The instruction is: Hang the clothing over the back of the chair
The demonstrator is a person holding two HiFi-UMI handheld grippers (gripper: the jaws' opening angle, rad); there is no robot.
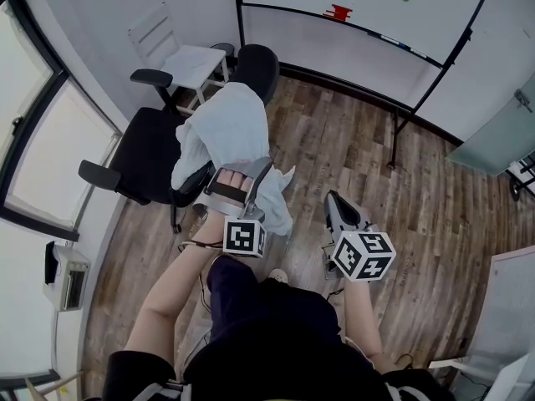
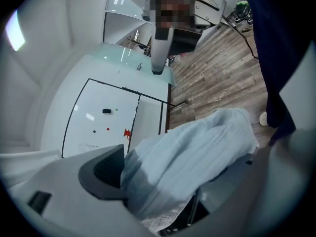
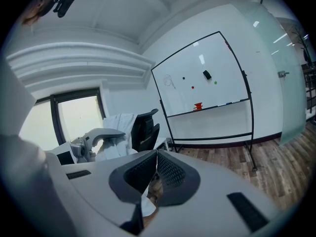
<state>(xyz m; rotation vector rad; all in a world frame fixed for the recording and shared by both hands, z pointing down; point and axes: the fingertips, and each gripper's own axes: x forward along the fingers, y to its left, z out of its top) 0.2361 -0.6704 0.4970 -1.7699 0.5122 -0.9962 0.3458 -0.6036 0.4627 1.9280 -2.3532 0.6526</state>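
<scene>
Head view:
- A black office chair (image 1: 144, 155) is seen left of centre, its seat toward the left edge and its headrest (image 1: 256, 67) toward upper centre.
- The pale blue clothing (image 1: 227, 128) is draped over the chair back just below the headrest. One end hangs down toward the wooden floor (image 1: 359, 149) near mid-frame.
- The left gripper (image 1: 241, 172) is held at the lower end of the clothing with its claw spread wide. Its marker cube (image 1: 244, 237) is just below.
- The right gripper (image 1: 333, 199) is held right of centre, apart from the clothing, over bare floor, with its claw pressed together.
- A white chair (image 1: 180, 53) is noted at upper left, beyond the office chair. A whiteboard (image 1: 334, 36) runs along the top.

Left gripper view:
- The left gripper (image 2: 187, 168) is shown with its jaws wide apart.
- The clothing (image 2: 192, 149) bulges across the gap between them.
- One dark pad (image 2: 106, 174) is seen at lower left with the fabric edge right beside it. No pinch on the fabric is seen.
- The whiteboard (image 2: 103, 117) stands behind, left of centre.

Right gripper view:
- The right gripper (image 3: 156, 168) is shown with its pads closed against each other, nothing held.
- The clothing (image 3: 116, 127) and office chair (image 3: 145, 128) are seen left of centre.
- The whiteboard (image 3: 202, 83) is at centre right.
</scene>
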